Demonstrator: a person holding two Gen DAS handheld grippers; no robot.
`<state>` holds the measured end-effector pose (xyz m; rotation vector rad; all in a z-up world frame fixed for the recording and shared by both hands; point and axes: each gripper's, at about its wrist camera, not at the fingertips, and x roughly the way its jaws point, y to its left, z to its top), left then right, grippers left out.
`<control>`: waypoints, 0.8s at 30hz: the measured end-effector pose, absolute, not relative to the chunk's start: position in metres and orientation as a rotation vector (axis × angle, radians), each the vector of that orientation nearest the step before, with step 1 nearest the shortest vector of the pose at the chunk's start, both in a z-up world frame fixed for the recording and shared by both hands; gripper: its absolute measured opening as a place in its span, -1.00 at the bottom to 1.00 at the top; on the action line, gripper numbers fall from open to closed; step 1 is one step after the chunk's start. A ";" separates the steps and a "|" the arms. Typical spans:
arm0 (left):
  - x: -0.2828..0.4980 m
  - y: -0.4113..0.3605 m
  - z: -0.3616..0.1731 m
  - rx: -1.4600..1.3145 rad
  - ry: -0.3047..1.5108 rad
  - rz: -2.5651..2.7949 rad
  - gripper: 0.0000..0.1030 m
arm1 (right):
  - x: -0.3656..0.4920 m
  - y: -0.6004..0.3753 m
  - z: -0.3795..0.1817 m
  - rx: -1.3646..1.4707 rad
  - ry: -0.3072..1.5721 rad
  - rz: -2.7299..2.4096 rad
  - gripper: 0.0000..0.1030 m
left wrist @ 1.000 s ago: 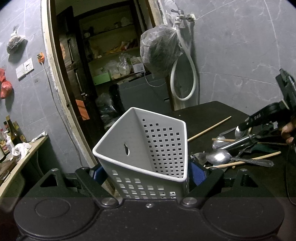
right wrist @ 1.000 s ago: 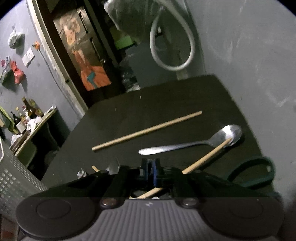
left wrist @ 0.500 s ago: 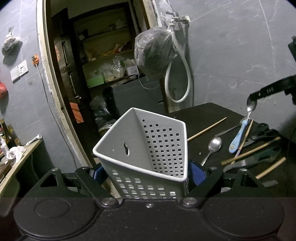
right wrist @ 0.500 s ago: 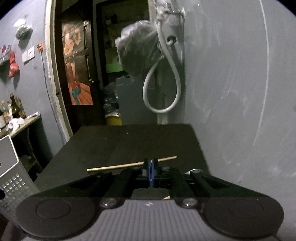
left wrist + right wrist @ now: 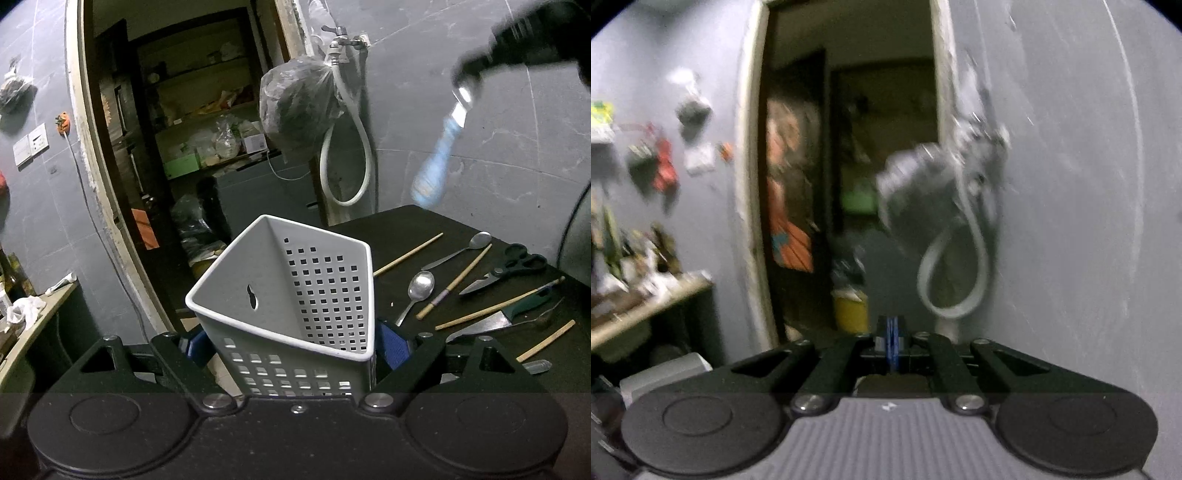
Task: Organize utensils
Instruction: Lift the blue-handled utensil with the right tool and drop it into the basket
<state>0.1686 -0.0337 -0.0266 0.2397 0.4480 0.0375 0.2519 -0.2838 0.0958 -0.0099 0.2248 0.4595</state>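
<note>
L wrist cam close behind basket point(image 5: 291, 295), R cam raised, both facing doorway point(image 5: 849, 184), hose point(image 5: 345, 162) shared

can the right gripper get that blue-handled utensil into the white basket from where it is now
Probably yes. The right gripper hangs high above the table, shut on the blue-handled utensil, and the white basket, held by the left gripper, has an open, empty top with nothing between them.

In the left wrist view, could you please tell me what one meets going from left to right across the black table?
White basket → lone chopstick → near spoon → far spoon → black scissors → green-handled knife.
</note>
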 end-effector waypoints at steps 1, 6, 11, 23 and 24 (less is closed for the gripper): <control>0.168 -0.033 -0.026 0.239 0.447 0.036 0.71 | 0.248 -0.279 0.103 -0.006 0.200 0.487 -0.96; 0.166 -0.033 -0.026 0.234 0.444 0.029 0.68 | 0.240 -0.250 0.122 -0.006 0.139 0.609 -0.96; 0.164 -0.034 -0.026 0.232 0.441 0.026 0.67 | 0.246 -0.207 0.112 -0.090 0.164 0.688 -0.96; 0.164 -0.035 -0.026 0.228 0.439 0.029 0.67 | 0.218 -0.154 0.068 -0.267 0.246 0.767 -0.95; 0.164 -0.035 -0.026 0.227 0.439 0.029 0.67 | 0.217 -0.152 0.067 -0.275 0.251 0.770 -0.95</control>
